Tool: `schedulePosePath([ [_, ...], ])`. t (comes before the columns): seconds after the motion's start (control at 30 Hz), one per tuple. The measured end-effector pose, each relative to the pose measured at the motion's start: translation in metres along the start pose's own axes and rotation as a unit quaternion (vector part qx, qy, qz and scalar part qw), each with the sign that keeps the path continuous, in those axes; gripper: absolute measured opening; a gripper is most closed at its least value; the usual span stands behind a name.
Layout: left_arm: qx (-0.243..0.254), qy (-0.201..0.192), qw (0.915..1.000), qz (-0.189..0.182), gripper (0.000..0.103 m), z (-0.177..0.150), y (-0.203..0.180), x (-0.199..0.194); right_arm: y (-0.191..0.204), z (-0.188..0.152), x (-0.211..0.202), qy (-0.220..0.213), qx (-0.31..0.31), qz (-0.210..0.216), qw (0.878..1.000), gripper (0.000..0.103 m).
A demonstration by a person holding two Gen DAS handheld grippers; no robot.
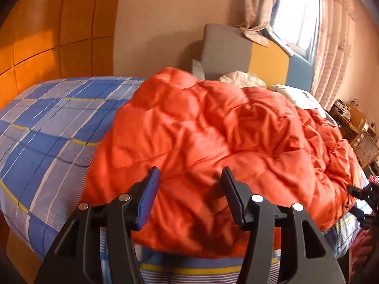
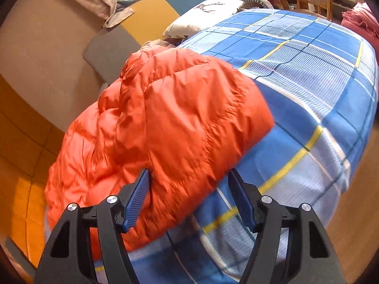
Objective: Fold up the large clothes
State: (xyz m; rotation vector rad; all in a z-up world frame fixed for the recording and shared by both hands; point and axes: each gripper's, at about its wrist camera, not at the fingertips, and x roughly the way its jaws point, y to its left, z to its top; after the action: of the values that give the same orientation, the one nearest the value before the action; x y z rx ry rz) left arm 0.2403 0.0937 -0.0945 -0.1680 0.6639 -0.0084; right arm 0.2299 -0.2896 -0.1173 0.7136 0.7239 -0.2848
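Nearest, left gripper (image 1: pixel 189 198) and right gripper (image 2: pixel 189 198), jaws of both spread wide, gripping nothing. Beyond them bed (image 2: pixel 308 90) under blue plaid sheet, with orange quilt (image 1: pixel 213 137) heaped across it, near edge just under the jaws. Pillow (image 2: pixel 203 16) at headboard (image 1: pixel 227 49).

Bed (image 2: pixel 308 75) with blue plaid sheet, orange puffy jacket (image 2: pixel 170 123) lying on it, pillow (image 2: pixel 203 11) at its head
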Motion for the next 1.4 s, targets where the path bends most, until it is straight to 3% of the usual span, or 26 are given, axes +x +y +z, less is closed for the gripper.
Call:
schedulePosePath([
  [0.07, -0.001, 0.011, 0.9999, -0.008, 0.054, -0.002, 0.003, 0.005, 0.006, 0.001, 0.007, -0.004, -0.006, -0.01, 1.0, 0.068],
  [0.17, 0.002, 0.017, 0.9998, -0.012, 0.054, -0.004, 0.001, 0.009, 0.013, 0.003, 0.012, -0.016, -0.031, -0.024, 0.999, 0.048],
  [0.23, -0.001, 0.019, 0.9997, -0.016, 0.054, -0.003, -0.001, 0.011, 0.016, 0.006, 0.01, -0.023, -0.054, -0.026, 0.998, 0.027],
  [0.33, 0.001, 0.025, 0.9993, -0.027, 0.054, -0.002, -0.012, 0.013, 0.015, 0.012, -0.001, -0.035, -0.075, -0.021, 0.996, 0.017],
  [0.57, 0.039, 0.027, 0.9981, -0.039, 0.057, -0.001, -0.046, 0.016, -0.003, 0.014, -0.009, -0.039, -0.102, -0.053, 0.993, 0.022],
  [0.63, 0.043, 0.029, 0.9979, -0.039, 0.057, 0.0, -0.045, 0.016, 0.002, 0.007, -0.011, -0.053, -0.134, -0.075, 0.987, 0.032],
  [0.77, 0.054, 0.033, 0.9974, -0.036, 0.058, 0.002, -0.04, 0.015, 0.014, -0.001, -0.009, -0.069, -0.19, -0.112, 0.973, 0.041],
  [0.83, 0.059, 0.031, 0.9972, -0.035, 0.058, 0.002, -0.038, 0.012, 0.017, -0.003, -0.007, -0.071, -0.211, -0.122, 0.967, 0.056],
  [0.97, 0.052, 0.018, 0.9981, -0.027, 0.059, 0.001, -0.028, 0.004, 0.009, 0.005, -0.011, -0.064, -0.189, -0.098, 0.975, 0.07],
  [1.2, 0.031, 0.016, 0.9993, -0.014, 0.058, -0.005, -0.004, -0.004, 0.008, 0.023, -0.012, -0.064, -0.143, -0.075, 0.985, 0.071],
  [1.27, 0.028, 0.023, 0.9992, -0.016, 0.058, -0.009, 0.002, 0.0, 0.014, 0.022, -0.008, -0.067, -0.147, -0.083, 0.983, 0.06],
  [1.33, 0.027, 0.027, 0.9991, -0.017, 0.058, -0.011, 0.004, 0.001, 0.017, 0.021, -0.007, -0.076, -0.157, -0.094, 0.98, 0.04],
  [1.4, 0.027, 0.029, 0.999, -0.02, 0.057, -0.011, 0.003, 0.003, 0.018, 0.021, -0.008, -0.078, -0.161, -0.091, 0.98, 0.031],
])
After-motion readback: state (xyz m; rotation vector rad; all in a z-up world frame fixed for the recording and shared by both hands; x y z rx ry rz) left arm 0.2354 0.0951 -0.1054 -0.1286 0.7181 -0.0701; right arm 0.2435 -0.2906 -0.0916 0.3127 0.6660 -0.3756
